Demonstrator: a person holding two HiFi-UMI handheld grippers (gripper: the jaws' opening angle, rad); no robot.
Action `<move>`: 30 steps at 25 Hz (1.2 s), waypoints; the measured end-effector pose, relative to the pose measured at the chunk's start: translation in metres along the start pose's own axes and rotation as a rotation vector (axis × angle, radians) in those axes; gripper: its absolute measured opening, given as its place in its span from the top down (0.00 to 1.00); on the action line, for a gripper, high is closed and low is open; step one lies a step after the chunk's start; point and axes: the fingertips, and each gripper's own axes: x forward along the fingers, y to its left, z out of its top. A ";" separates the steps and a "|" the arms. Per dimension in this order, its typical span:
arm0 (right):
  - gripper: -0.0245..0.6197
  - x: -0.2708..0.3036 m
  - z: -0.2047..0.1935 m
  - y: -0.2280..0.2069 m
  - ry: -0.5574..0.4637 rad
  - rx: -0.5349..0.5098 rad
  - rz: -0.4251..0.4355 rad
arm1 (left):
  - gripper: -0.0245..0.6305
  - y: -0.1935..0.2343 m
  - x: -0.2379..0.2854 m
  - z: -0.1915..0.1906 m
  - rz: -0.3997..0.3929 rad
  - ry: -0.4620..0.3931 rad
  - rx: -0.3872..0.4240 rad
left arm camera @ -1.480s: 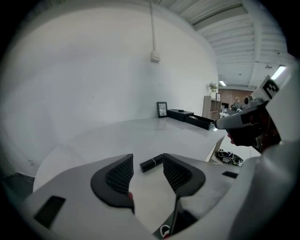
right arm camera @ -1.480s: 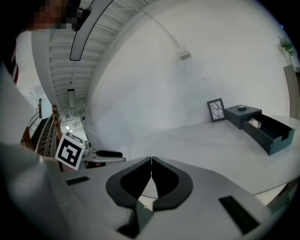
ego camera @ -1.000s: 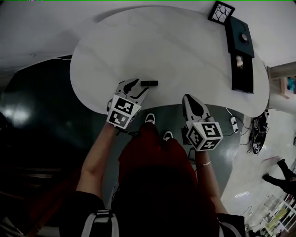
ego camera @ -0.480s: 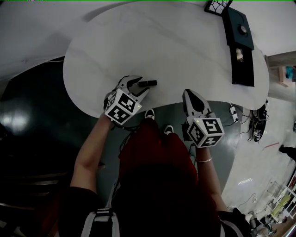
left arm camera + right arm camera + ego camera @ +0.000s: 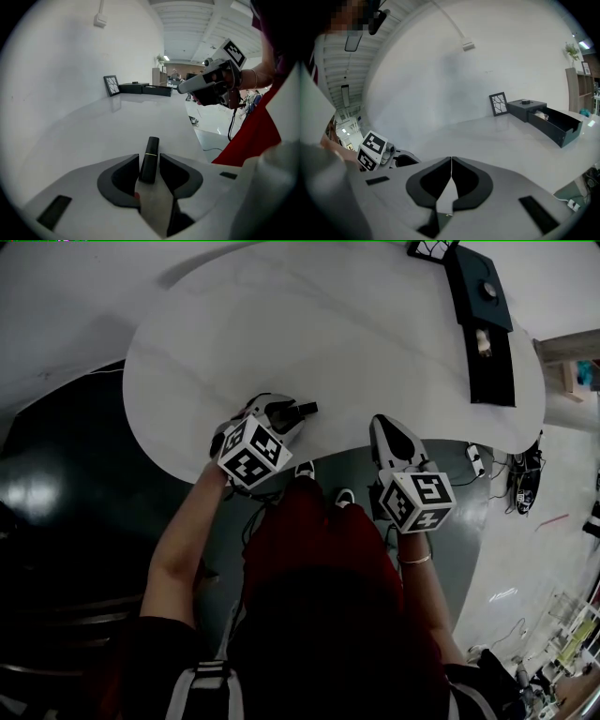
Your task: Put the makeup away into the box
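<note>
Left gripper view: lipstick (image 5: 151, 146) on worktop (image 5: 108, 133) is framed by the closing jaws of left gripper (image 5: 149, 156), not yet pressed. Right gripper (image 5: 451, 161) jaws are held together, empty.

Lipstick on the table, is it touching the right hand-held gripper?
Apart. The head view shows a stretch of bare table between the lipstick and the right hand-held gripper.

The lipstick tube (image 5: 149, 159) looks like smooth black plastic with a thin metallic band. The worktop (image 5: 328, 343) is white, smooth and faintly glossy
</note>
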 end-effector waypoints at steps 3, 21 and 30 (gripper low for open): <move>0.94 -0.001 0.002 -0.001 -0.003 0.002 -0.012 | 0.76 -0.003 0.001 0.001 -0.009 0.006 0.013; 0.94 -0.029 0.002 -0.020 -0.054 0.042 -0.133 | 0.79 -0.014 0.020 0.052 -0.043 -0.042 0.064; 0.94 -0.061 0.000 -0.062 -0.084 0.083 -0.187 | 0.80 -0.028 0.043 0.104 -0.047 -0.099 0.082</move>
